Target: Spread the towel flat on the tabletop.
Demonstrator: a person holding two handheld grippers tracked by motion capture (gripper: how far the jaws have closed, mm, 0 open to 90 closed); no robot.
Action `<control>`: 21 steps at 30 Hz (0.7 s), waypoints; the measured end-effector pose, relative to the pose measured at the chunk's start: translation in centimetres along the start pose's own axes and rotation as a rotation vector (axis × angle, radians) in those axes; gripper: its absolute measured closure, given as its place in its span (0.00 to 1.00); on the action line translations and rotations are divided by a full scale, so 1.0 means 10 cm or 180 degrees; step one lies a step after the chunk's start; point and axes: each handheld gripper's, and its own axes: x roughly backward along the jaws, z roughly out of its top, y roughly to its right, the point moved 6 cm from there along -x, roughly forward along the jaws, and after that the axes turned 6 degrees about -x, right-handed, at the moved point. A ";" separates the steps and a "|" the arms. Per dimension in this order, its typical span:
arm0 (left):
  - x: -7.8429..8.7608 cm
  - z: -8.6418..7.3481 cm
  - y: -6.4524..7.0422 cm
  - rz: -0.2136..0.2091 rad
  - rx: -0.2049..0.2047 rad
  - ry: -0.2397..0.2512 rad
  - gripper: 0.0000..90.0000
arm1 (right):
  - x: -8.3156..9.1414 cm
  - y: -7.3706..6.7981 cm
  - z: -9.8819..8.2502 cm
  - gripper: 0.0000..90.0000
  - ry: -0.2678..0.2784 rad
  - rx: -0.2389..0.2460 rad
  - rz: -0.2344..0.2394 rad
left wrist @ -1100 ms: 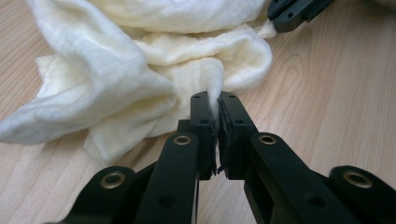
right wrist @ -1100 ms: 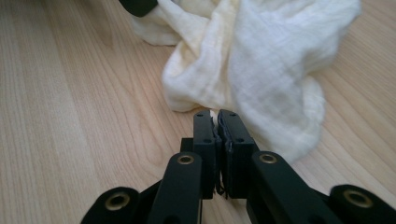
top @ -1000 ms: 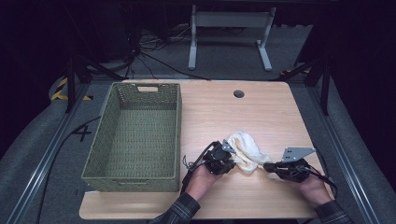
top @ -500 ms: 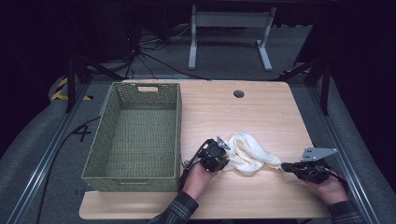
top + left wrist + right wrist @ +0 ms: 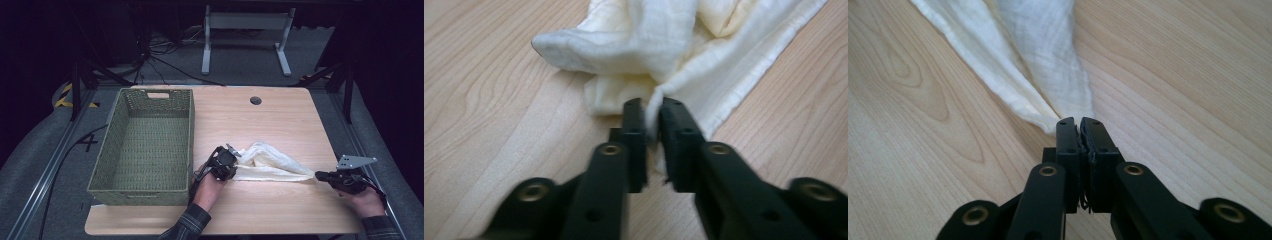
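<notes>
Pinching opposite ends of the cloth (image 5: 270, 162), your left claw (image 5: 231, 159) and right claw (image 5: 320, 175) stretch it across the surface (image 5: 280, 120).

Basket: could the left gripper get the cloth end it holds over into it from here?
Probably yes. The left gripper, jaws shut on the cloth, sits just beside the basket, with only its low rim between. But the right gripper pins the far end, which may hold the cloth back.
</notes>
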 end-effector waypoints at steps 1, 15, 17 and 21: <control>0.00 0.00 0.00 0.0000 0.0000 0.0000 0.82 | 0.00 0.00 0.00 0.87 0.0000 0.0000 0.0000; 0.02 0.06 0.44 -0.0396 -0.0431 -0.0057 0.98 | -0.12 -0.27 0.09 0.98 0.0006 0.0209 0.0328; -0.03 0.04 0.40 -0.0365 -0.0405 -0.0092 0.98 | -0.13 -0.27 0.09 0.99 -0.0007 0.0207 0.0327; -0.08 0.01 0.29 -0.0199 -0.0347 -0.0096 0.98 | -0.13 -0.25 0.08 0.99 -0.0023 0.0190 0.0301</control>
